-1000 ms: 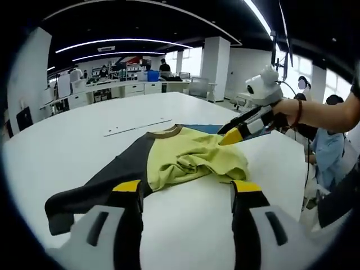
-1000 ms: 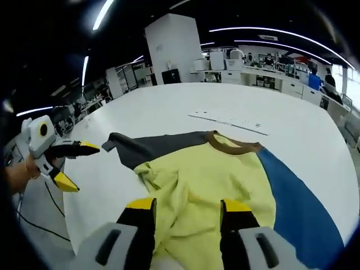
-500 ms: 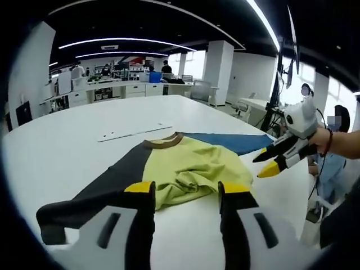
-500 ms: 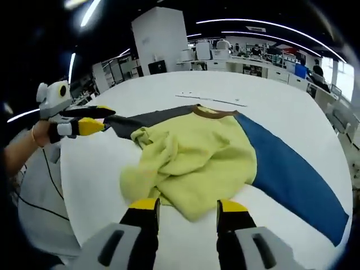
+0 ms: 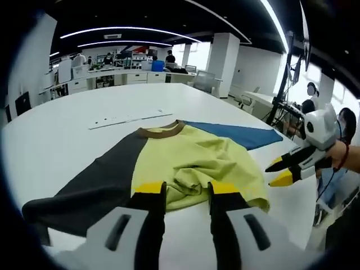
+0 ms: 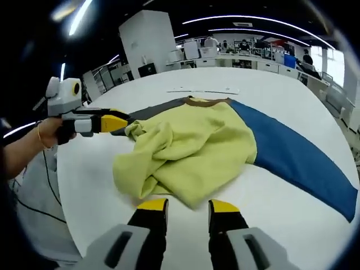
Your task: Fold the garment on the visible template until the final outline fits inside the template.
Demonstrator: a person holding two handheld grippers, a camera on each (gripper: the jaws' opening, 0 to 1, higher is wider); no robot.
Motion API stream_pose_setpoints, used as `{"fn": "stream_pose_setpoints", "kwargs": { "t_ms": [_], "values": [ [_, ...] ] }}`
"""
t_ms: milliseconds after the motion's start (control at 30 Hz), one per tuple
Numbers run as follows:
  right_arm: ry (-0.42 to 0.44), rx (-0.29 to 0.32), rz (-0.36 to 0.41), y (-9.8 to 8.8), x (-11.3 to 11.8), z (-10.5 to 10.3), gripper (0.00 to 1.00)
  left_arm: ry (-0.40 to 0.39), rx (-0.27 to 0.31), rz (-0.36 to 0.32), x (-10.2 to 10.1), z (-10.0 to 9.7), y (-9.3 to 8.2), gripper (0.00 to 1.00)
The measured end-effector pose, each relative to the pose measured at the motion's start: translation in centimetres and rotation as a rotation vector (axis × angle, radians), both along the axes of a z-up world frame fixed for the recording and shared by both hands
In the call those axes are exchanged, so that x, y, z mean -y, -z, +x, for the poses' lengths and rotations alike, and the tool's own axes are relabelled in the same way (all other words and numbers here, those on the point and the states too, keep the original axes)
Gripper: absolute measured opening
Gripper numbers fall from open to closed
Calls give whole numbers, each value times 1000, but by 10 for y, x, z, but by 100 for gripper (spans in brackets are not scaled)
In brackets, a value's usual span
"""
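The garment point(image 5: 191, 160) lies on the white table point(image 5: 56, 140), its yellow body bunched in loose folds. It has a brown collar point(image 5: 160, 131), a dark grey sleeve point(image 5: 95, 188) and a blue sleeve point(image 5: 236, 135). My left gripper point(image 5: 187, 190) hovers just short of the crumpled yellow hem, jaws apart with nothing between them. In the right gripper view the same garment point(image 6: 191, 146) spreads out with the blue sleeve point(image 6: 292, 160) to the right. My right gripper point(image 6: 188, 207) stands open just before the folded yellow edge. The left gripper point(image 6: 107, 120), held in a hand, is by the grey sleeve point(image 6: 152, 111).
A thin pale strip point(image 5: 129, 118) lies on the table beyond the collar, also seen as the strip point(image 6: 202, 90). The right gripper point(image 5: 289, 169) hangs off the table's right edge in a hand. Desks, pillars and people stand far behind. Cables point(image 6: 48, 191) hang past the table edge.
Both views have pulled back and swung around the garment. The jaws of both grippers stand closer together than a second ago. The yellow body lies more bunched and folded over.
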State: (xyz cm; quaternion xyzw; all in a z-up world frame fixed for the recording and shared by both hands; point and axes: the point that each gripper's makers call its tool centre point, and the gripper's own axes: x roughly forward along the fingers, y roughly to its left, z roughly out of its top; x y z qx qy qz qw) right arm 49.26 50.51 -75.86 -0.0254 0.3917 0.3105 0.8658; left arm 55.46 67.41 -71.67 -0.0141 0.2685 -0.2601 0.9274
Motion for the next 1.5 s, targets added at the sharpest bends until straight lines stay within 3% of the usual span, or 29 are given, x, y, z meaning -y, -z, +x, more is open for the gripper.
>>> {"fn": "stream_pose_setpoints", "kwargs": {
  "t_ms": [367, 433, 667, 933, 1067, 1133, 1300, 1500],
  "values": [
    [11, 20, 18, 5, -6, 2, 20, -9, -59, -1, 15, 16, 22, 21],
    [14, 24, 19, 5, -7, 2, 20, -24, -83, -35, 17, 16, 24, 18],
    [23, 33, 33, 6, -8, 3, 16, -64, -136, 0, 8, 17, 39, 12],
    [29, 40, 41, 4, -8, 4, 12, -80, -153, -20, 8, 14, 43, 11],
    [29, 40, 51, 4, -9, 5, 8, -68, -179, -35, 13, 14, 44, 1],
    [28, 37, 62, 3, -9, 5, 0, -66, -176, -20, 12, 13, 44, 0],
    [5, 60, 105, -10, -13, 10, 0, -44, -102, 49, 3, 11, 31, 0],
    [-45, 98, 149, -32, -24, 24, 0, -58, -38, 56, -12, 8, 7, 0]
  ]
}}
